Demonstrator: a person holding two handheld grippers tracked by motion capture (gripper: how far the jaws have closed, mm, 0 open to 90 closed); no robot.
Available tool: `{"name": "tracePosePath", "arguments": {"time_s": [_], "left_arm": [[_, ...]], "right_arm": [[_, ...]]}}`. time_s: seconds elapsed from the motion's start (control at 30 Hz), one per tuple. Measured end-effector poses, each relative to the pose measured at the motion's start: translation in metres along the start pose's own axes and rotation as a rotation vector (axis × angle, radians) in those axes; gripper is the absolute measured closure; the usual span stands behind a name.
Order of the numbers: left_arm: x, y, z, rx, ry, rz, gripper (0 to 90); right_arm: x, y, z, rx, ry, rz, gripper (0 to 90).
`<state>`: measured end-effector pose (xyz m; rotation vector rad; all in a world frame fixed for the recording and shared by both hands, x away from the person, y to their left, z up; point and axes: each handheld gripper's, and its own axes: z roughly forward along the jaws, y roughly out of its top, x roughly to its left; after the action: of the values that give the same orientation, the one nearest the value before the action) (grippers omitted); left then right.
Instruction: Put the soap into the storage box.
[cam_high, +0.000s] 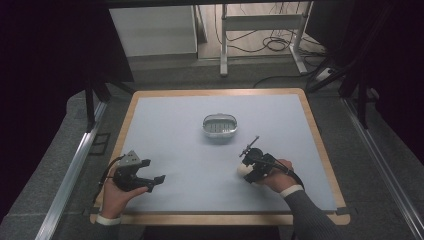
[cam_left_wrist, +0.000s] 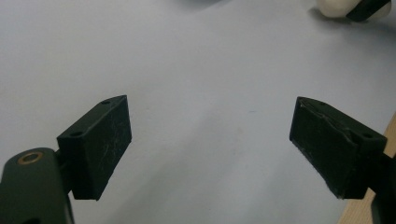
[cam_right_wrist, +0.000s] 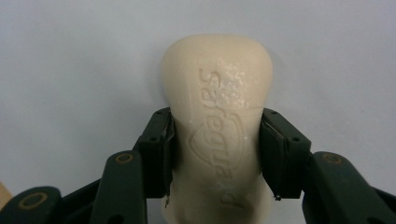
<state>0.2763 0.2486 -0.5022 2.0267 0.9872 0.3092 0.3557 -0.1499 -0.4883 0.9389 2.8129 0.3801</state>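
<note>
A cream bar of soap (cam_right_wrist: 217, 116) with embossed lettering lies on the pale blue mat, and my right gripper (cam_right_wrist: 217, 154) is shut on its sides. From above, the soap (cam_high: 244, 170) pokes out of the right gripper (cam_high: 250, 169) at the table's front right. Its end (cam_left_wrist: 334, 7) also peeks in at the top right of the left gripper view. My left gripper (cam_left_wrist: 210, 144) stands open over bare mat, nothing between its pads; it sits at the front left (cam_high: 152, 182). A small metal soap dish (cam_high: 219, 125) rests mid-table, beyond both grippers.
The blue mat (cam_high: 190, 150) covers a wooden table with a bare rim (cam_high: 320, 145). Beyond the table are a white frame's legs (cam_high: 260, 30), cables on the floor, and metal rails (cam_high: 75, 165) on both sides.
</note>
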Motion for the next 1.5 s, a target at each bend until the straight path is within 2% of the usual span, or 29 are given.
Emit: {"name": "tracePosePath", "arguments": {"time_s": [0.23, 0.53, 0.93, 1.27, 1.5], "left_arm": [[0.000, 0.000, 0.000, 0.002, -0.001, 0.000, 13.4], [0.000, 0.000, 0.001, 0.005, -0.003, 0.000, 13.3], [0.000, 0.000, 0.001, 0.012, -0.008, 0.003, 13.2], [0.000, 0.000, 0.001, 0.011, -0.005, 0.002, 13.2], [0.000, 0.000, -0.001, 0.003, -0.005, -0.003, 13.2]], "right_arm": [[-0.004, -0.001, -0.010, -0.030, -0.009, -0.001, 49.4], [-0.007, 0.001, -0.016, -0.040, 0.002, -0.005, 49.3], [-0.009, 0.004, -0.028, -0.062, -0.019, -0.017, 49.3], [-0.014, 0.011, -0.039, -0.085, -0.030, -0.013, 49.3], [-0.016, 0.020, -0.047, -0.099, -0.040, -0.028, 49.3]]}}
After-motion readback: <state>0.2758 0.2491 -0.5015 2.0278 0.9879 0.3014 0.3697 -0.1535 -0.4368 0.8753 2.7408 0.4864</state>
